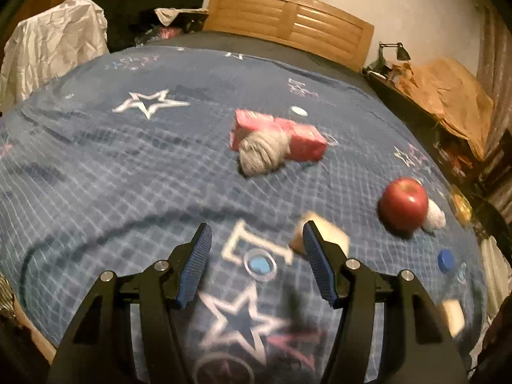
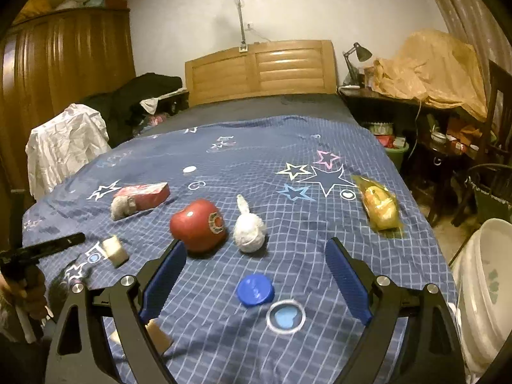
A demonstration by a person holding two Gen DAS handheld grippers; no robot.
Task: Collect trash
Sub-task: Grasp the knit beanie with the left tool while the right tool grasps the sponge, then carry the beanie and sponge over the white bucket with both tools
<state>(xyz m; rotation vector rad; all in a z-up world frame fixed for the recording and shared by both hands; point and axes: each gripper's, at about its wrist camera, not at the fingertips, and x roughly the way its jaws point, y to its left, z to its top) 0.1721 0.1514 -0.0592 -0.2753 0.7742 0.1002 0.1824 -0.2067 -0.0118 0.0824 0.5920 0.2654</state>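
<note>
My left gripper (image 1: 256, 232) hangs open low over the blue star bedspread (image 1: 128, 166), nothing between its pads. A beige block (image 1: 332, 238) lies just behind its right fingertip. My right gripper (image 2: 256, 244) stands wide open above a blue bottle cap (image 2: 255, 289), not touching it. Just beyond its tips lie a red apple (image 2: 198, 225) and a white crumpled tissue wad (image 2: 249, 227). A yellow snack packet (image 2: 380, 208) lies to the right. Farther left are a pink box (image 2: 144, 195) with a grey wad (image 2: 123, 208) against it, and a white cap (image 2: 189, 169).
A second beige block (image 2: 158, 332) lies under my right gripper's left finger. A white bin (image 2: 483, 288) stands off the bed's right edge, with a dark lined basket (image 2: 492, 192) behind it. A cluttered desk (image 2: 400, 102) runs along the right; clothes are piled at the left.
</note>
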